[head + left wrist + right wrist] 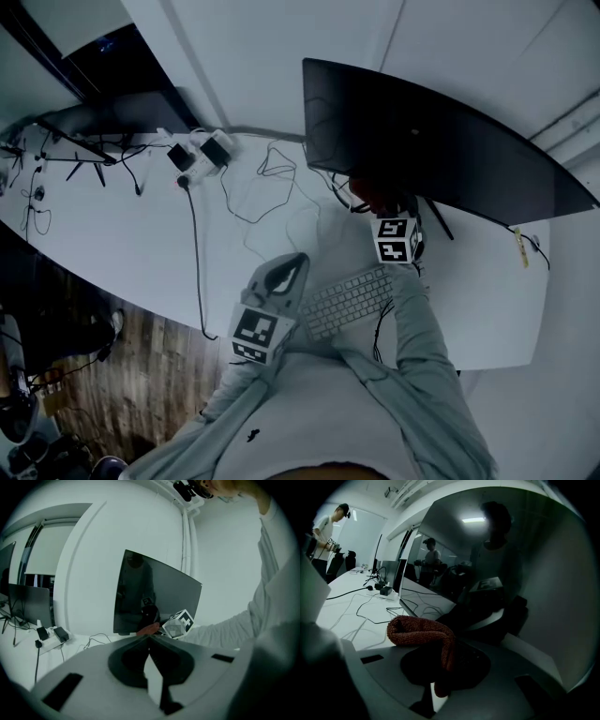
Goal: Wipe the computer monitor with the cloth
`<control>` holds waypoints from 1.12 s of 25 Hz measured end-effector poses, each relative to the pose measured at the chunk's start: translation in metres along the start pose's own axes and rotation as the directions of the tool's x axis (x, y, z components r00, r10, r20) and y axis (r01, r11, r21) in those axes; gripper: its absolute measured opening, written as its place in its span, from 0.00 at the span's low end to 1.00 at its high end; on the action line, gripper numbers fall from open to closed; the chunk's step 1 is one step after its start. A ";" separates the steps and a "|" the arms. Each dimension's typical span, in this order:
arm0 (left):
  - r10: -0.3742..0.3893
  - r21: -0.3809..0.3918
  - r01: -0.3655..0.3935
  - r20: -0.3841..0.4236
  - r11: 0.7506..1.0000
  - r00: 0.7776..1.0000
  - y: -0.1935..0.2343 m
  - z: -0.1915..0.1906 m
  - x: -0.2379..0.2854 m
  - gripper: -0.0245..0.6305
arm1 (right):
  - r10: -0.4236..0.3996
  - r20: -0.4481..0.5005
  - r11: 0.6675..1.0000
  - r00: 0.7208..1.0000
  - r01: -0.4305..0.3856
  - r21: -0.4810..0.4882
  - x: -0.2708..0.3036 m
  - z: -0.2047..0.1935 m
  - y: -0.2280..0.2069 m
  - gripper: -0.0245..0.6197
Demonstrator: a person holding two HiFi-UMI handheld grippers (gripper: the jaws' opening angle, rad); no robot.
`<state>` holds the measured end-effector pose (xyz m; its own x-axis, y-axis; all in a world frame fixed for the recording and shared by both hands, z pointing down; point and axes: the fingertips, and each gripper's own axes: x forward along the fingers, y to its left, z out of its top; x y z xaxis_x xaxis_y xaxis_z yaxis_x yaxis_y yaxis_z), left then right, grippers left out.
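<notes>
White desk [141, 246], nubby cloth [423, 633], glossy monitor [441, 150]

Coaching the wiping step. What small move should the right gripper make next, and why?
Probably ease the cloth forward onto the monitor and begin a sideways stroke: the right gripper is shut on it close to the screen's lower edge, contact unclear.
</notes>
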<state>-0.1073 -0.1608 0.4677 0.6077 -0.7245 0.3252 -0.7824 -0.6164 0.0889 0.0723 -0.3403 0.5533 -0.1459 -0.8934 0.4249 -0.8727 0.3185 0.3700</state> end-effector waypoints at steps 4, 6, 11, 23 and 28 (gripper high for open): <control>-0.029 0.014 0.029 -0.004 0.999 1.000 -0.033 0.006 0.018 0.07 | -0.037 -0.015 0.999 0.999 0.038 0.032 -0.017 -0.027 -0.042 0.10; -0.045 0.019 0.045 -0.007 0.999 0.999 -0.052 0.007 0.028 0.07 | -0.060 -0.025 0.997 0.998 0.061 0.052 -0.026 -0.043 -0.064 0.10; -0.071 0.030 0.071 -0.007 0.997 0.997 -0.100 0.011 0.054 0.07 | -0.108 -0.056 0.988 0.993 0.113 0.100 -0.051 -0.085 -0.123 0.10; -0.092 0.044 0.092 0.006 0.995 0.996 -0.209 0.019 0.114 0.07 | -0.170 -0.088 0.961 0.981 0.185 0.204 -0.100 -0.170 -0.245 0.10; -0.100 0.053 0.100 -0.001 0.994 0.995 -0.243 0.025 0.131 0.07 | -0.194 -0.116 0.952 0.974 0.216 0.219 -0.117 -0.202 -0.287 0.10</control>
<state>0.1657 -0.1133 0.4654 0.6831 -0.6586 0.3154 -0.7092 -0.7013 0.0715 0.4334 -0.2634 0.5642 0.0815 -0.8952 0.4382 -0.9639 0.0410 0.2630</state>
